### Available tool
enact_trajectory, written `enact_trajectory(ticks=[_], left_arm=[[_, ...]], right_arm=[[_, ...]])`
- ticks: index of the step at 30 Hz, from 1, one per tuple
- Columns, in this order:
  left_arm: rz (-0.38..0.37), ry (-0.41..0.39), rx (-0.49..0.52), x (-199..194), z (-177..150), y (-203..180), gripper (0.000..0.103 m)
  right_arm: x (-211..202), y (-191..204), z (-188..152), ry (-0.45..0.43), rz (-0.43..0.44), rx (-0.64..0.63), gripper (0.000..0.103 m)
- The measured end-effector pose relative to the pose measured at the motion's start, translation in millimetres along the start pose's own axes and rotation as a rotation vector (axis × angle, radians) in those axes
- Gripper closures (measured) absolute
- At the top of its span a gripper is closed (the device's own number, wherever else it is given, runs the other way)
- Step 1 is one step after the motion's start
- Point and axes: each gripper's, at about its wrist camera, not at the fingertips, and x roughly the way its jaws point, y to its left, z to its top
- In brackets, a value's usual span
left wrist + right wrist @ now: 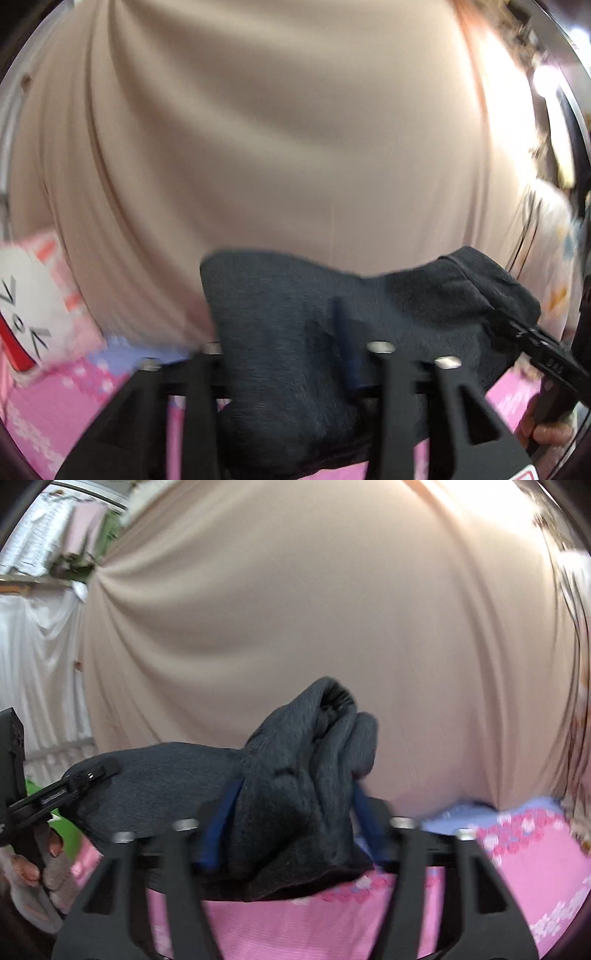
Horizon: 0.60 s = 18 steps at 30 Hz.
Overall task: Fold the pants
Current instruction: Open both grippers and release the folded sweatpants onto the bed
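The dark grey pants (303, 332) hang bunched between my two grippers, lifted above the pink bed sheet (74, 424). My left gripper (295, 354) is shut on one part of the pants' edge; its blue pad (347, 354) shows against the cloth. My right gripper (291, 819) is shut on a thick bunch of the pants (295, 794), blue pads (221, 819) on both sides. The right gripper also shows in the left wrist view (532, 339), clamped on the cloth's right corner. The left gripper shows in the right wrist view (88, 775), clamped on the left corner.
A beige curtain (314, 609) fills the background close behind the pants. A white and red cartoon pillow (26, 306) lies at the left on the bed. White cloth (37, 664) hangs at the far left. A hand (33, 864) holds the left gripper's handle.
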Motion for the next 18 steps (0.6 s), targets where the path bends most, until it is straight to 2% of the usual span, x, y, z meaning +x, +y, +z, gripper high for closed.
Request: enact_trajectory(ticks=[1, 2, 3, 5, 7, 9, 10, 13, 14, 16, 17, 18], left_arm=[[0.022, 0.063, -0.018, 23, -19, 7, 0.042], [0.072, 0.164, -0.047, 53, -50, 18, 0.043], [0.113, 0.260, -0.087, 75, -79, 30, 0.045], [0.094, 0.346, -0.175, 92, -117, 50, 0.047], [0.105, 0.368, -0.256, 96, -134, 64, 0.047], [0.120, 0.373, -0.283, 97, -133, 69, 0.046], [0.132, 0.375, -0.295, 99, -131, 71, 0.042], [0.149, 0.419, -0.365, 111, -136, 79, 0.029], [0.132, 0.443, -0.392, 119, -139, 84, 0.029], [0.117, 0.506, -0.447, 135, -155, 99, 0.029], [0.104, 0.530, -0.472, 142, -163, 105, 0.030], [0.093, 0.539, -0.492, 145, -169, 108, 0.031]], right_arm=[[17, -14, -24, 0.068, -0.086, -0.004, 0.012], [29, -28, -49, 0.139, -0.134, 0.002, 0.013], [33, -38, -64, 0.180, -0.132, 0.022, 0.014], [39, -56, -93, 0.267, -0.101, 0.090, 0.028], [49, -58, -101, 0.334, -0.099, 0.101, 0.035], [60, -51, -101, 0.372, -0.092, 0.096, 0.035], [67, -47, -99, 0.388, -0.080, 0.097, 0.035], [91, -43, -110, 0.447, -0.113, 0.099, 0.015], [97, -46, -116, 0.463, -0.129, 0.104, 0.015], [122, -51, -130, 0.538, -0.109, 0.159, 0.015], [133, -53, -137, 0.576, -0.092, 0.186, 0.018], [141, -54, -144, 0.604, -0.075, 0.196, 0.031]])
